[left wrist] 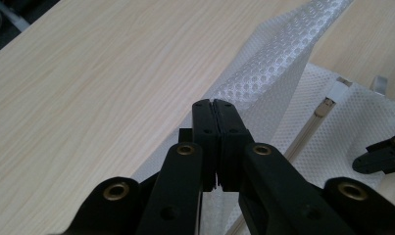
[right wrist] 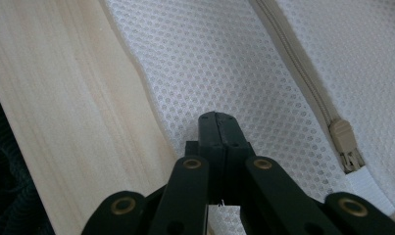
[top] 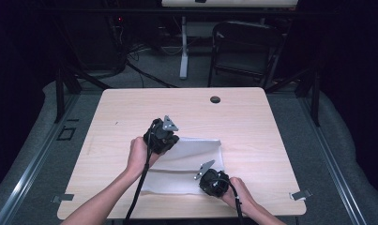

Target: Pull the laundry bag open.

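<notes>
R tool view: zip pull (right wrist: 343, 138) on mesh bag (right wrist: 224, 63).

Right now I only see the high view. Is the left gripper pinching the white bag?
Observer: Yes. In the left gripper view the left gripper is shut on a raised fold of the mesh bag.
Operator: And the other one?
Observer: The right gripper has its jaws shut too, low on the mesh near the bag's edge; I can't tell if it pinches it.
Operator: Does the bag have a zipper?
Observer: Yes, a beige zipper pull sits at the zipper's end, beside the right gripper.
</notes>
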